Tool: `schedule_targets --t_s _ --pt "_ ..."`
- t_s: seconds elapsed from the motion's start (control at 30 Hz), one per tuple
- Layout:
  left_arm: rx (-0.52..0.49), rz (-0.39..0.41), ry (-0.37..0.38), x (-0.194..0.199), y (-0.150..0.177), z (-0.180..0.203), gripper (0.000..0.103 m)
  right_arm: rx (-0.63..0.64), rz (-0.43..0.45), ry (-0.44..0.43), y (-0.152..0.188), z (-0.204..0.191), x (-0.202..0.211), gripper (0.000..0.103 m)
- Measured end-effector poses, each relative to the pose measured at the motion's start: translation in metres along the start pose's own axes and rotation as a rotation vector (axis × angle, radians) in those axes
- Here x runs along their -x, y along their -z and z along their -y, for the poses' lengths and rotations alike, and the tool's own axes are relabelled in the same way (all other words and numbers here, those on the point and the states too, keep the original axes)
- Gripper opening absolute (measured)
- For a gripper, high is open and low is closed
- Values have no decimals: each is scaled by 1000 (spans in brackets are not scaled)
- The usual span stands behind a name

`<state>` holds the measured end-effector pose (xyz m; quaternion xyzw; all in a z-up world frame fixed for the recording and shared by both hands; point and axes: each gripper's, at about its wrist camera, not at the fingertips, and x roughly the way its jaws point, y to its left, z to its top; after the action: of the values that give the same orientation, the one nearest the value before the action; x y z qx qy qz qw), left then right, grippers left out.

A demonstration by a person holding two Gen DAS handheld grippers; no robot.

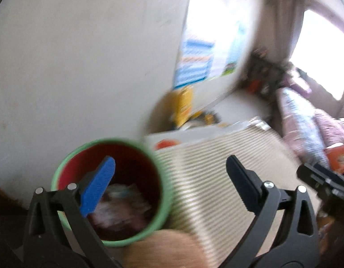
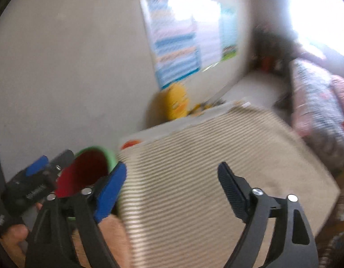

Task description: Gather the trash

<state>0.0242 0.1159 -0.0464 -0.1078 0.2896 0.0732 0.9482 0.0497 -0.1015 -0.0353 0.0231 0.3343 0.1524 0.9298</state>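
Left gripper (image 1: 169,169): jaws spread, gripping nothing, poised over the green-rimmed red trash bin (image 1: 109,189), which contains crumpled wrappers (image 1: 125,203). Right gripper (image 2: 172,174): jaws spread, gripping nothing, above the striped mat (image 2: 216,167). The bin stands touching the mat's left edge, beside the wall (image 1: 71,55). Both views are motion-blurred.

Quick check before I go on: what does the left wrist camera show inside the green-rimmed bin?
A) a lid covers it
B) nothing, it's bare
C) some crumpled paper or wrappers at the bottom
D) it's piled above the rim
C: in the left wrist view the bin stands uncovered, and pale crumpled trash lies low inside its red wall, well below the rim, though blur hides what it is.
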Motion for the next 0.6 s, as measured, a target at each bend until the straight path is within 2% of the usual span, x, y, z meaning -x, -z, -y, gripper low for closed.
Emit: schedule_targets --t_s 0.03,0.2,0.3,0.37,0.43,0.6 --pt "-17 40 9 7 -4 16 98 -14 56 25 0 12 15 96" --pt "-91 161 46 29 -17 74 98 -49 331 156 1 48 78 96" --pt "-86 209 42 42 -21 97 98 -80 428 212 4 64 97 96" --pt "-83 236 61 51 -21 109 98 -114 460 217 10 76 104 96" --pt "-91 232 72 56 -16 115 98 -114 456 247 13 83 105 96" --pt "-145 169 68 56 -5 132 98 -149 360 288 13 95 103 96"
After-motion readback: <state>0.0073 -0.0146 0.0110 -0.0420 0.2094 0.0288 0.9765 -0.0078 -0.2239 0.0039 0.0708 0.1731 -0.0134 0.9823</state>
